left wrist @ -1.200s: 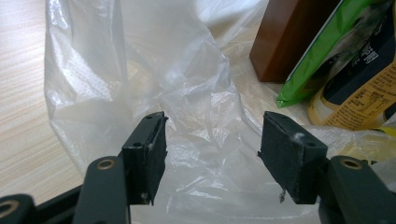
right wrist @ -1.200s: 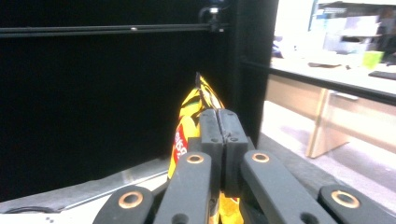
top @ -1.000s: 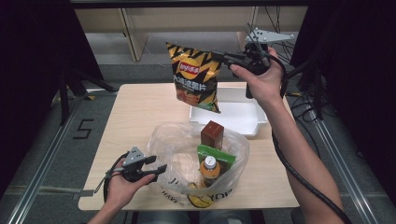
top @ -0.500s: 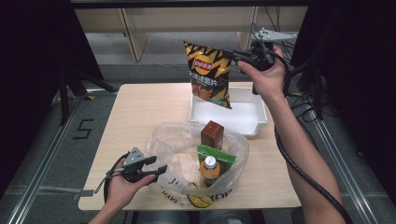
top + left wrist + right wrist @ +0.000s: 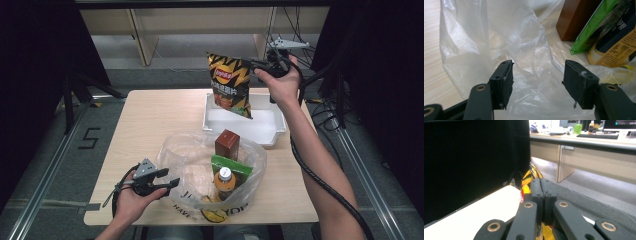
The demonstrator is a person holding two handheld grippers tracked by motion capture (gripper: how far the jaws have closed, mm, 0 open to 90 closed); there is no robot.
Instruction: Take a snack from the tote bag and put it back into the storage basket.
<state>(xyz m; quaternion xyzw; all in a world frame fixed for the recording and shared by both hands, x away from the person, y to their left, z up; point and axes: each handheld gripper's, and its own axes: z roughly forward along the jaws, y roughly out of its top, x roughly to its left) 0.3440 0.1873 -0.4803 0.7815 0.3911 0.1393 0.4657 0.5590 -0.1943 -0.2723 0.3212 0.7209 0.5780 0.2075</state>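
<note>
A black and yellow chip bag hangs in the air over the white tray, held by its top corner. My right gripper is shut on that corner; in the right gripper view the closed jaws pinch the bag's yellow edge. A clear plastic bag lies open on the table, holding a brown box, a green packet and a bottle. My left gripper stands open at the bag's left edge, its jaws either side of crumpled plastic.
The wooden table has bare surface at its left and back left. The tray sits at the back right, its floor bare. Black cables trail from the right gripper past the table's right edge. Dark stands and a floor rail flank the table.
The right gripper has carried the chip bag to the right and slightly down, over the tray, where it now hangs more upright. The left gripper has stayed put.
</note>
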